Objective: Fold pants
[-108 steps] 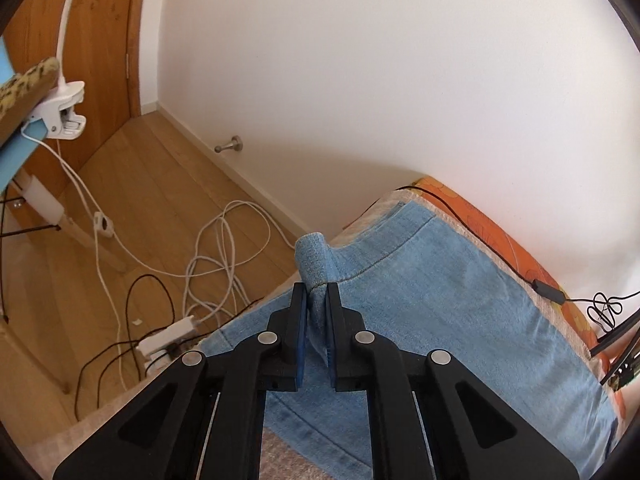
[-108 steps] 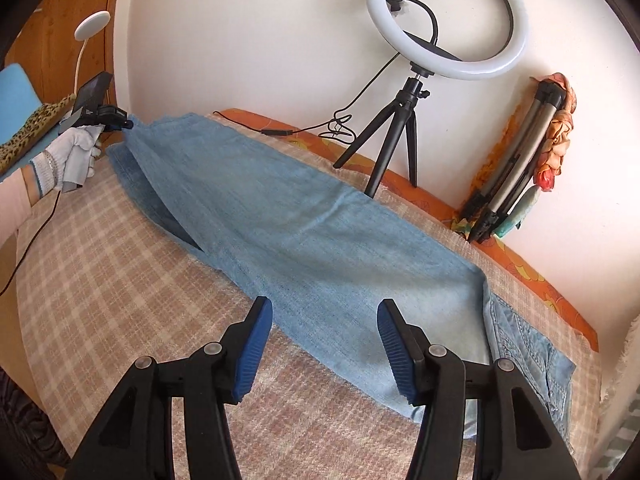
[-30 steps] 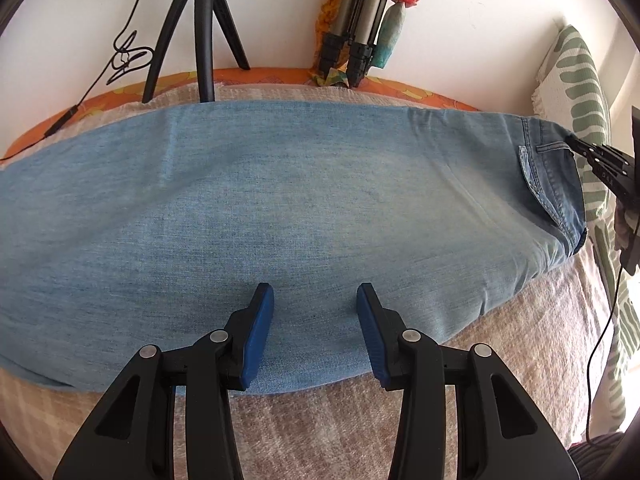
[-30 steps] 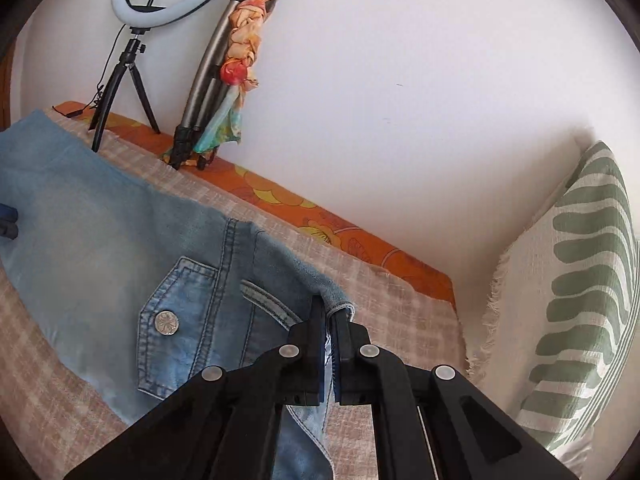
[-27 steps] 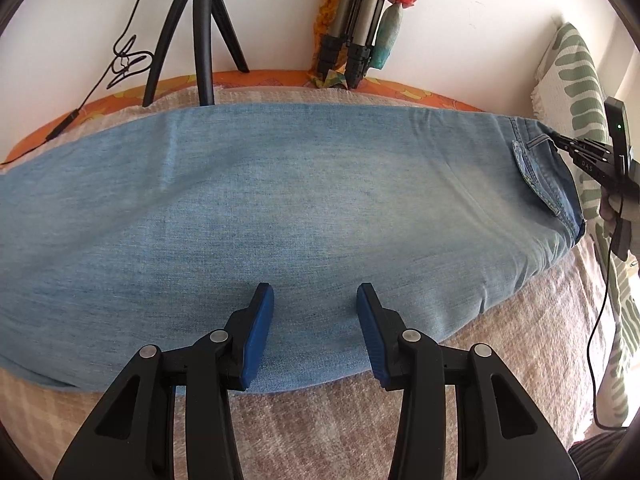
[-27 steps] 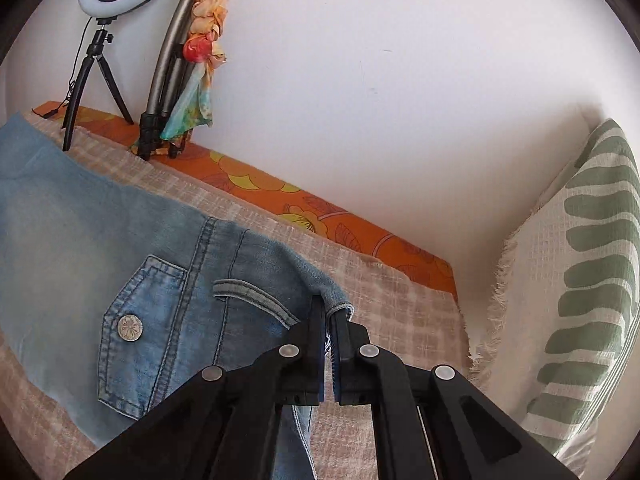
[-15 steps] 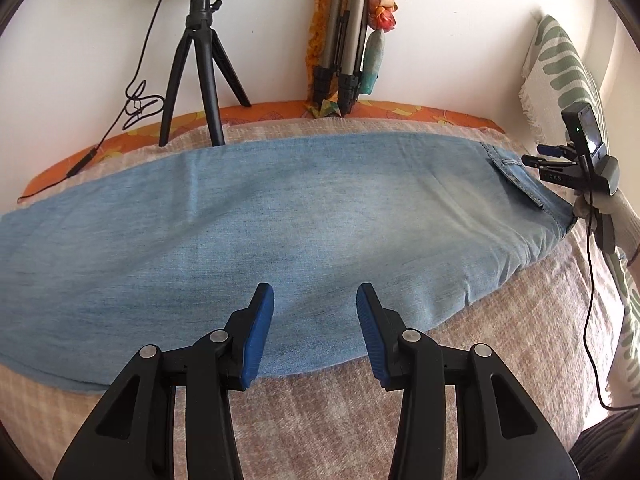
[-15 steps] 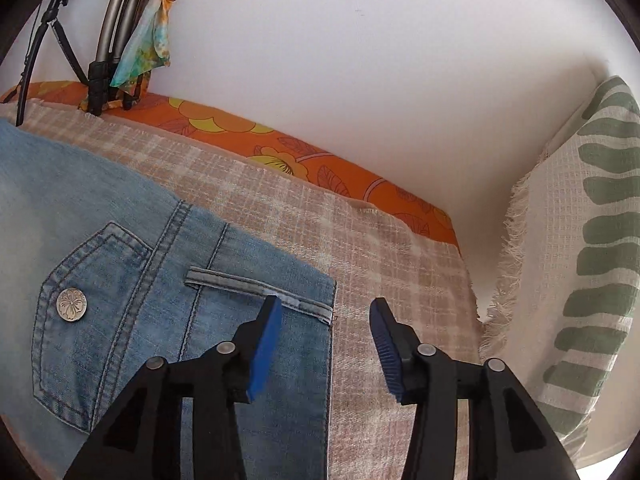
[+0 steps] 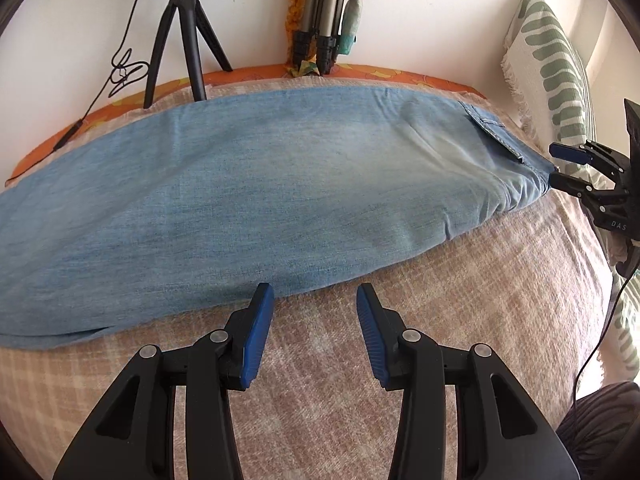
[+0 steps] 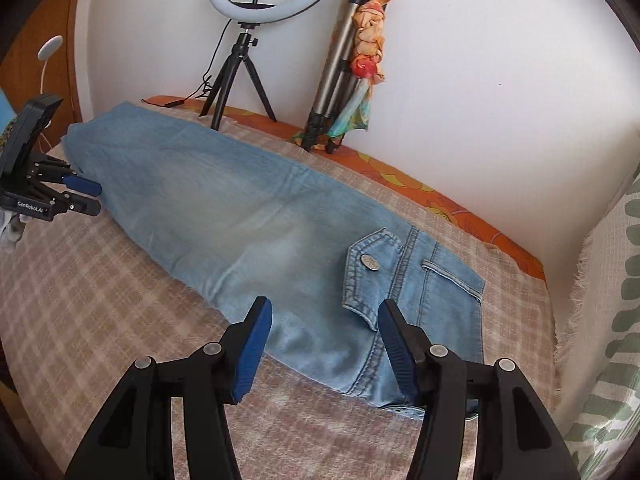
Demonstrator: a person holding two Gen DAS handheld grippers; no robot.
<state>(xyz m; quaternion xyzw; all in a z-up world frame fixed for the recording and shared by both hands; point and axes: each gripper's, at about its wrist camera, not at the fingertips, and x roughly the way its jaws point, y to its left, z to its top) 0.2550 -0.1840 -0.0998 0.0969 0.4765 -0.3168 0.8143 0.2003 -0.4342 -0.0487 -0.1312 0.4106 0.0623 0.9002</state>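
pants (image 9: 256, 184) flat on blanket (image 9: 460, 320), apparently folded lengthwise, left tongs (image 9: 316, 312) and right tongs (image 10: 325, 332) agape, empty

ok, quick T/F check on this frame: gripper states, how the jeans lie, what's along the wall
1. The left gripper is shut on the light blue denim jeans. False: its jaws are open, and it holds nothing.
2. The right gripper is open. True.
3. The jeans lie folded lengthwise, one leg over the other, on the beige checked blanket. True.
4. The buttoned back pocket faces down against the blanket. False: it faces up, with its metal button showing.
5. A white ring light on a black tripod stands by the wall behind the jeans. True.
6. The green-and-white patterned pillow lies at the hem end. False: it sits by the waistband end.
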